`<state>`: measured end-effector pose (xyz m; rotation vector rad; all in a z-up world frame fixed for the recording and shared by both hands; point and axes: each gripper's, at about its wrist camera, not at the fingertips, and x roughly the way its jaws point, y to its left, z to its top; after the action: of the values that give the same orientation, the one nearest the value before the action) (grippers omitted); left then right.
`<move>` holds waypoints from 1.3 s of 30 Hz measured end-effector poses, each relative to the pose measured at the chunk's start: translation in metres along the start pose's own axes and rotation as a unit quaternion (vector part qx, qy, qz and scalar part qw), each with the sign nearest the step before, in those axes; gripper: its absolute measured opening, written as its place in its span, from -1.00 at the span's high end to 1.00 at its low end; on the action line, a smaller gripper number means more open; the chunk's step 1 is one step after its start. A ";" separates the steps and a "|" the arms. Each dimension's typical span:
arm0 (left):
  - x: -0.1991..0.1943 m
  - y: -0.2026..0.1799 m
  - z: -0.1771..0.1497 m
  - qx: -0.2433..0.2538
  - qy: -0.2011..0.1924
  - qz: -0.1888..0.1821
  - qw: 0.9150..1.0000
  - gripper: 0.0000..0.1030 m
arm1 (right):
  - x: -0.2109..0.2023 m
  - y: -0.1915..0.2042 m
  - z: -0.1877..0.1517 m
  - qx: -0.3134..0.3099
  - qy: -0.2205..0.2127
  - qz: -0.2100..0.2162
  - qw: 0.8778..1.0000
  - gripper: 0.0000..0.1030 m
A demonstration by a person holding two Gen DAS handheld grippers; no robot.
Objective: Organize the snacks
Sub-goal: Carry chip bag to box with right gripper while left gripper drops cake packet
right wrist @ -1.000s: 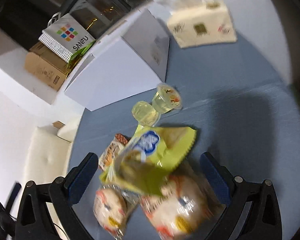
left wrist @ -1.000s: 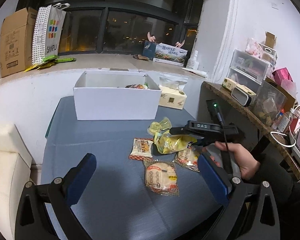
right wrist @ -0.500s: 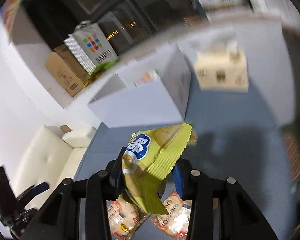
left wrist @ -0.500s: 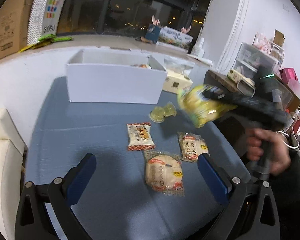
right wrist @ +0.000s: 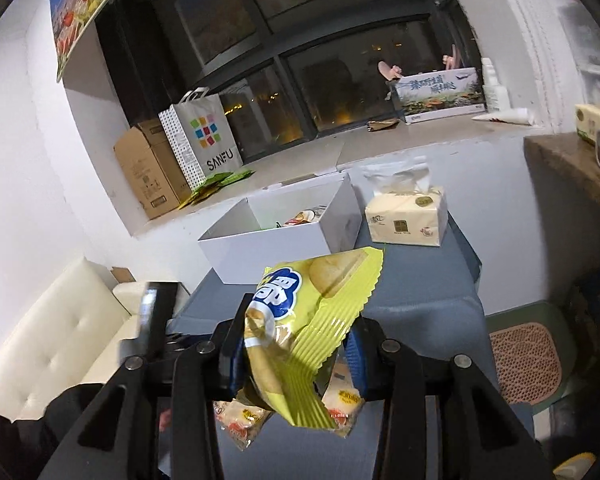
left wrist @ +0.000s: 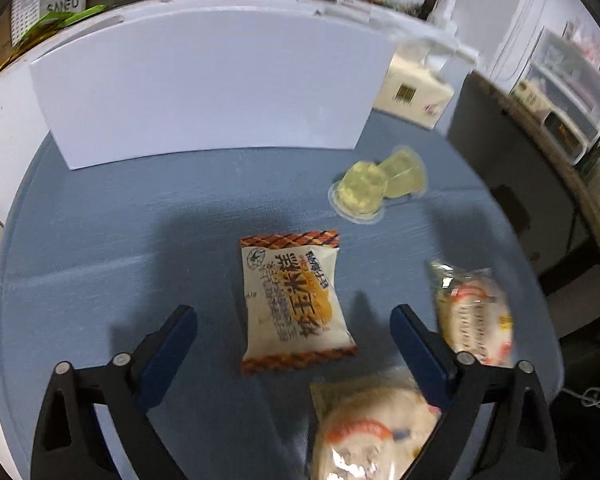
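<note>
Your right hand-held gripper [right wrist: 300, 350] is clenched on the yellow chip bag [right wrist: 304, 332], held above the desk [right wrist: 420, 308], short of the white box [right wrist: 284, 240] at its far edge. Your left hand-held gripper [left wrist: 294, 334], jaws wide and just narrowing slightly, straddles the orange-trimmed snack packet [left wrist: 292, 300] lying mid-desk, not touching it.

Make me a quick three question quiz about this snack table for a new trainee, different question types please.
1. True or false: the right gripper is empty.
2. Which snack lies between the left gripper's open fingers: A) jelly cups, B) orange-edged packet, C) tissue pack?
3. Fill in: the white box stands beside the ____ pack.

Key: 1 false, it clamps the yellow chip bag; 2 B; 3 tissue.
</note>
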<state>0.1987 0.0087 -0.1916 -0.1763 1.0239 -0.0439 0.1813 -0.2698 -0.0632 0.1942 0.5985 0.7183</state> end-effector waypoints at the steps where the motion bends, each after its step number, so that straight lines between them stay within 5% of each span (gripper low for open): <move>1: 0.004 -0.004 0.001 0.009 0.004 0.012 1.000 -0.88 | -0.002 -0.003 -0.001 0.003 -0.001 0.000 1.000 0.15; 4: 0.009 -0.012 0.002 0.036 0.000 0.045 0.998 -0.58 | -0.001 -0.009 -0.005 0.009 0.000 -0.005 1.000 0.15; 6: 0.006 -0.016 0.002 0.049 -0.009 0.060 0.997 0.04 | -0.001 -0.013 -0.008 0.015 0.002 -0.002 1.000 0.15; 8: 0.000 -0.011 0.001 0.035 -0.013 0.031 0.999 0.06 | 0.000 -0.013 -0.010 0.013 0.004 -0.004 1.000 0.15; 17: -0.092 0.003 -0.009 0.025 -0.144 -0.016 0.989 0.06 | 0.018 -0.002 -0.018 0.001 0.025 0.005 1.000 0.15; 23: -0.147 0.040 0.023 -0.013 -0.217 -0.043 0.975 0.06 | 0.049 0.028 0.001 -0.043 0.039 0.025 0.998 0.15; 27: -0.167 0.063 0.066 -0.024 -0.248 -0.034 0.968 0.06 | 0.079 0.042 0.044 -0.040 0.029 0.063 0.997 0.15; 31: -0.166 0.084 0.112 -0.025 -0.252 -0.016 0.967 0.06 | 0.113 0.047 0.088 -0.028 0.017 0.058 0.998 0.14; 39: -0.104 0.117 0.204 -0.032 -0.214 0.009 0.976 0.05 | 0.214 0.052 0.160 -0.014 0.049 0.018 0.999 0.14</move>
<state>0.3130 0.1620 -0.0204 -0.2229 0.5957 0.0426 0.3718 -0.0826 -0.0088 0.1440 0.6801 0.7743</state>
